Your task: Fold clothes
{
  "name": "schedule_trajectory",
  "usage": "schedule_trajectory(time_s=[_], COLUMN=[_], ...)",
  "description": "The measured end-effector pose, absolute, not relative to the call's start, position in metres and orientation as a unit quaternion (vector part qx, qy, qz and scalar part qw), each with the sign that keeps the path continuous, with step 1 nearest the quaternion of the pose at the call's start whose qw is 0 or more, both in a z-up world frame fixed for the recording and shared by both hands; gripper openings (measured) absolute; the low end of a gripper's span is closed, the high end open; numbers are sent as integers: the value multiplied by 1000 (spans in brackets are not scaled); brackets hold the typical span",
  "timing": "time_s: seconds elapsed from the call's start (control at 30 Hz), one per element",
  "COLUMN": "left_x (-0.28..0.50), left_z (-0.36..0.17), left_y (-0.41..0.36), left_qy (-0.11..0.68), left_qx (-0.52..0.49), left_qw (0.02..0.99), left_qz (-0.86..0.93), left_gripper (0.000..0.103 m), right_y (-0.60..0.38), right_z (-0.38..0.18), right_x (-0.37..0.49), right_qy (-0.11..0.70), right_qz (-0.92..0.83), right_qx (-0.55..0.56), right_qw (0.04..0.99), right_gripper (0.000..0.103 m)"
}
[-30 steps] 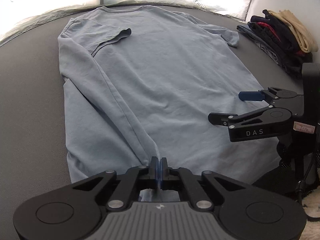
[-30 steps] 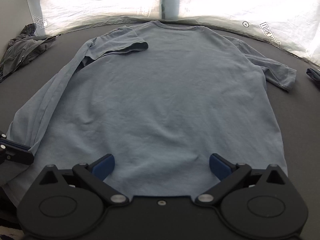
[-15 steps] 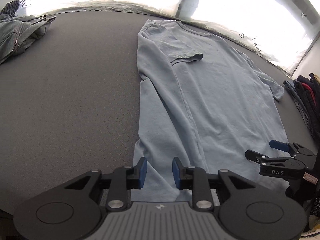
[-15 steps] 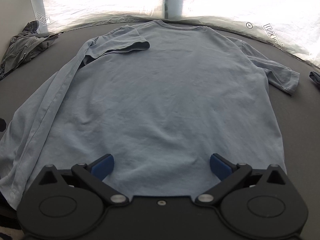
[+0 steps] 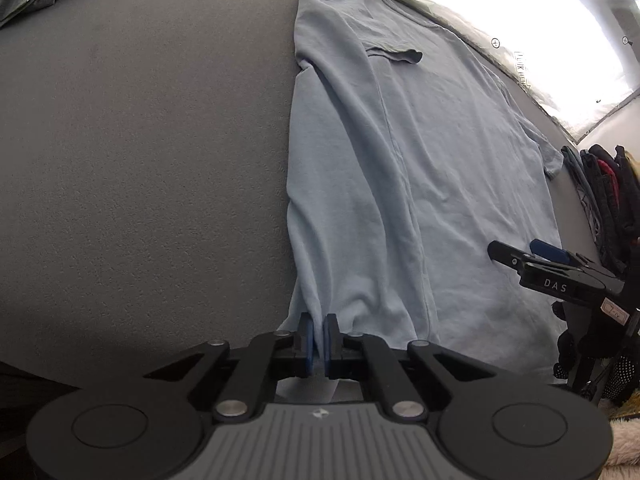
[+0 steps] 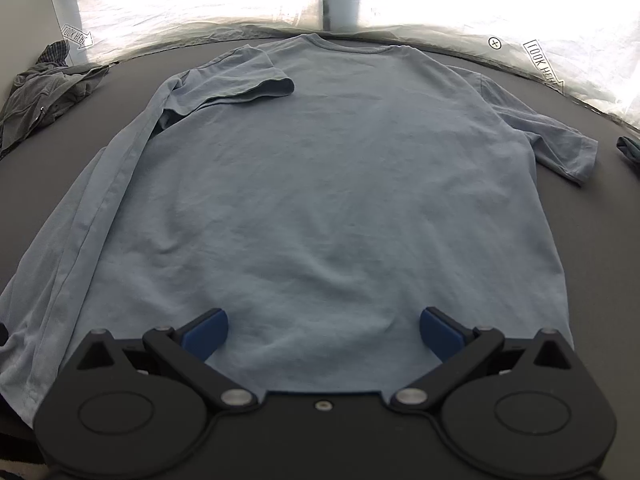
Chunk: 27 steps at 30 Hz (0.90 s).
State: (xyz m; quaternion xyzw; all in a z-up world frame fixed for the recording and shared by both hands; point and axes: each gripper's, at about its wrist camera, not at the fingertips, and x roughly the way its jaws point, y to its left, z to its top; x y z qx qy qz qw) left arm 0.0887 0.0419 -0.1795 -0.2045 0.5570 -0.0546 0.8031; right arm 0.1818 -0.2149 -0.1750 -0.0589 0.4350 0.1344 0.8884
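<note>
A light blue T-shirt lies flat on the grey table, collar at the far end. Its left side and left sleeve are folded inward over the body, while the right sleeve lies spread out. My left gripper is at the near left corner of the hem, shut with a ridge of the blue cloth pinched between its pads. My right gripper hovers wide open over the middle of the hem, nothing between its fingers. In the left wrist view the right gripper shows at the shirt's near right side.
A crumpled grey garment lies at the far left of the table. A pile of dark clothes sits off the right side. A bright white sheet with printed marks hangs behind the table. Bare grey surface stretches left of the shirt.
My left gripper let go of the fold crease, shifted left along the hem while rolling, opened briefly and shut on the hem's left corner. The right gripper stayed put and open.
</note>
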Motion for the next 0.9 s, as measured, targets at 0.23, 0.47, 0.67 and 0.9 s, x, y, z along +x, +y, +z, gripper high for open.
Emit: schedule_trajectory(time_s=[0.23, 0.47, 0.67, 0.9], left_x=[86, 112, 163, 237], left_z=[-175, -129, -123, -130], left_y=[54, 61, 73, 85], left_qy=[573, 506, 476, 464], left_qx=[-225, -153, -137, -129], left_qw=[786, 848, 868, 876], left_qz=[-61, -31, 17, 41], left_gripper=[9, 40, 43, 48], right_y=[-214, -213, -195, -171], right_z=[-168, -148, -137, -138], right_x=[196, 230, 284, 357], right_qy=[454, 426, 425, 419], right_qz=[126, 145, 179, 182], right_qx=[-30, 50, 82, 97], right_qw=[881, 892, 884, 884], right_gripper=[103, 89, 31, 33])
